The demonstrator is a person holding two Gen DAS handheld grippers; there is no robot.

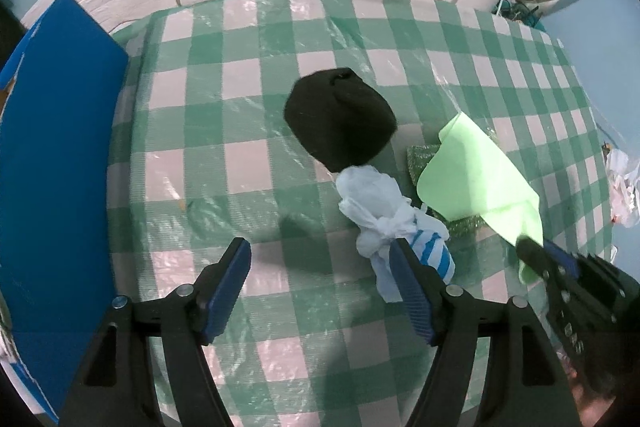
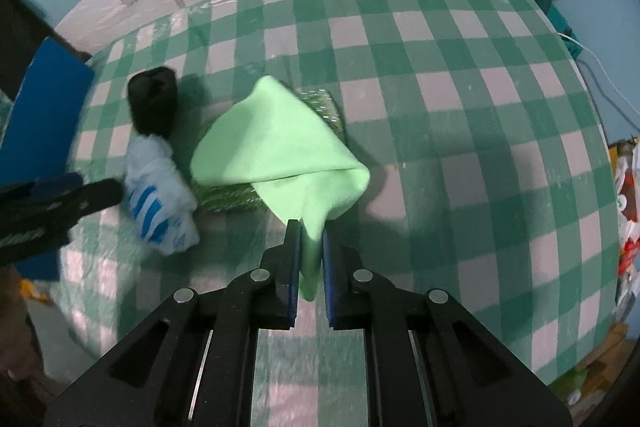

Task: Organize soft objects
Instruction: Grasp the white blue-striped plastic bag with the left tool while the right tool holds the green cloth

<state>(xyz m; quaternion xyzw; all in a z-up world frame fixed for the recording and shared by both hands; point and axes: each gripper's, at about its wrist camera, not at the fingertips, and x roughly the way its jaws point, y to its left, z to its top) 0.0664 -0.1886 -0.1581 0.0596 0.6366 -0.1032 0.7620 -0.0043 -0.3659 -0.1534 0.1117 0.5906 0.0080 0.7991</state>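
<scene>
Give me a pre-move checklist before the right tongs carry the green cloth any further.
1. Right tongs shut on the green cloth: ok.
2. Cloth lifted off the scrub pad: not ok, it drapes over the pad.
3. Left tongs open and empty: ok.
4. Left tongs apart from the white bag: not ok, one finger is against it.
5. Black bundle out of the cloth's way: ok, it lies to the left.
6. Space in the blue box: cannot tell, its inside is hidden.
</scene>
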